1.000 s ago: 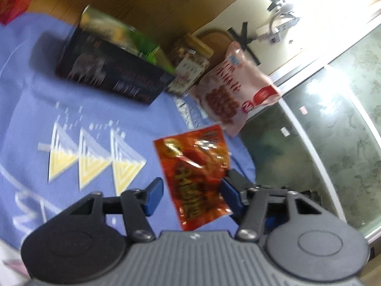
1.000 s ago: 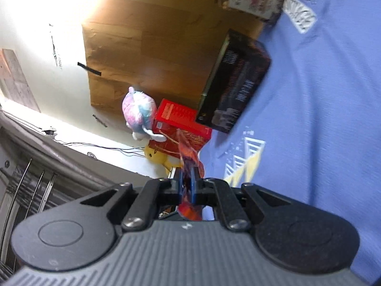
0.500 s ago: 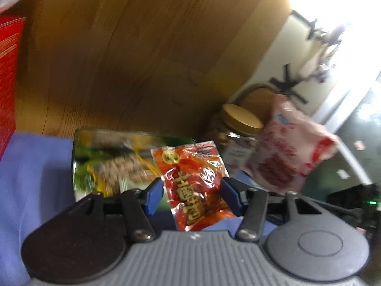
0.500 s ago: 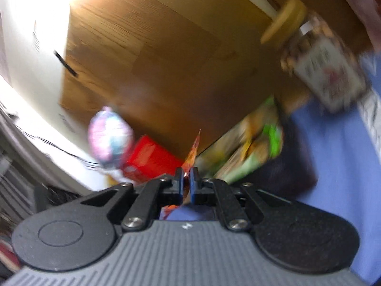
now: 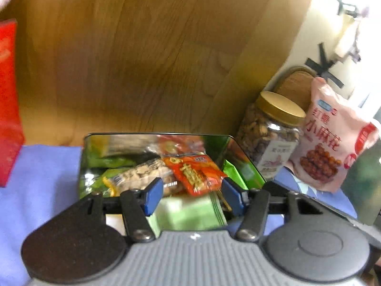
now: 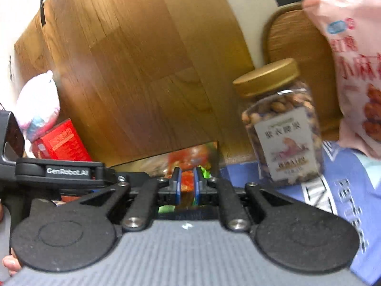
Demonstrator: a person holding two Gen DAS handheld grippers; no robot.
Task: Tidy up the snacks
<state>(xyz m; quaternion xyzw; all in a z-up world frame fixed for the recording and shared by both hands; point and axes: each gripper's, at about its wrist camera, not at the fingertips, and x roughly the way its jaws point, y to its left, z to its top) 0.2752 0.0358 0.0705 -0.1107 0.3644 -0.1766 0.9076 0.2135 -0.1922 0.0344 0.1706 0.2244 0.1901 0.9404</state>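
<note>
We find the red snack packet (image 5: 194, 175) lying in the open tin (image 5: 152, 136), on top of the other packets, leaning against a pale nut bar (image 5: 145, 175). The left gripper (image 5: 190, 195) stands spread over the tin's near side, gripping nothing. The right gripper (image 6: 187, 184) has just been parting its jaws; a narrow gap now shows, the packet seen through it, no longer pinched. Right of the tin stand a nut jar (image 5: 271, 133) and a pink bag (image 5: 331, 140), on blue cloth (image 5: 40, 181).
</note>
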